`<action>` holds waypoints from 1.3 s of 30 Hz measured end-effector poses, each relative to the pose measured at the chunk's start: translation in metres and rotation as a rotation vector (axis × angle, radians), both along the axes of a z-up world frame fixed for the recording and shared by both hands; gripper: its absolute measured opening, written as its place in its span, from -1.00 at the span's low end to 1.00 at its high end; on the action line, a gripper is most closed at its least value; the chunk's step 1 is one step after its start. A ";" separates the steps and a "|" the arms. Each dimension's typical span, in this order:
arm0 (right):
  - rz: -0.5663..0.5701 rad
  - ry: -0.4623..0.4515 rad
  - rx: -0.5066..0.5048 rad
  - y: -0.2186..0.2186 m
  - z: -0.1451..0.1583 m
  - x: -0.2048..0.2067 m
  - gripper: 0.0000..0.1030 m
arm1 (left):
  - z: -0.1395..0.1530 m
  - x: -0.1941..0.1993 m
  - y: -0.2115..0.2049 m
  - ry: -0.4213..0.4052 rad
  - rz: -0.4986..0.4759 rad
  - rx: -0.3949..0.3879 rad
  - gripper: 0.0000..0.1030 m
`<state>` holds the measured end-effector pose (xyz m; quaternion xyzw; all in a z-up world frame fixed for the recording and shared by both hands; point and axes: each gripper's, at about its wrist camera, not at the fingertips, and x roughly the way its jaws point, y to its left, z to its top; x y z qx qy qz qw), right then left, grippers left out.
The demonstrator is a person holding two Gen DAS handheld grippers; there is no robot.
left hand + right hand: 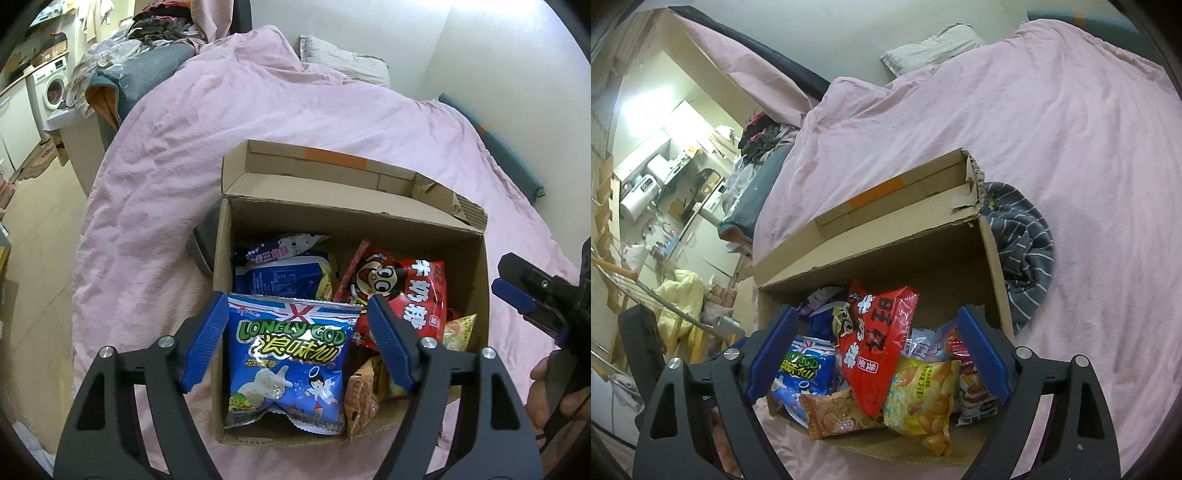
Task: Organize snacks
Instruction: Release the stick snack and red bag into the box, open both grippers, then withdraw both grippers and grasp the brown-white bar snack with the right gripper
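Left claw (297,347) spread wide around, apparently not clamping, the blue Lonely God bag (290,362) at the left of the cardboard box (480,266) on the bed (221,122), red bag (400,295) mid-box, right claw (877,354) wide, empty; packing looks nearly done.

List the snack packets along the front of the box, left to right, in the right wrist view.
Blue Lonely God bag → orange-brown biscuit packet → red milk-candy bag → yellow chip bag → white and brown packet behind the right-hand finger.
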<state>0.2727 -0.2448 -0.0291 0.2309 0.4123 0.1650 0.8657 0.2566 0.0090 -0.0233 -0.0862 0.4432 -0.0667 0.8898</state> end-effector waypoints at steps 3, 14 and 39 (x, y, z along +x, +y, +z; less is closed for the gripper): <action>0.003 -0.003 -0.017 0.001 0.001 -0.002 0.75 | 0.001 -0.002 0.000 -0.003 0.004 0.002 0.45; -0.014 0.016 -0.031 -0.008 0.004 -0.029 0.75 | 0.009 -0.028 0.007 -0.011 0.051 0.003 0.45; -0.074 0.302 -0.165 -0.046 -0.069 -0.117 0.75 | -0.019 -0.132 0.024 0.055 0.092 0.083 0.44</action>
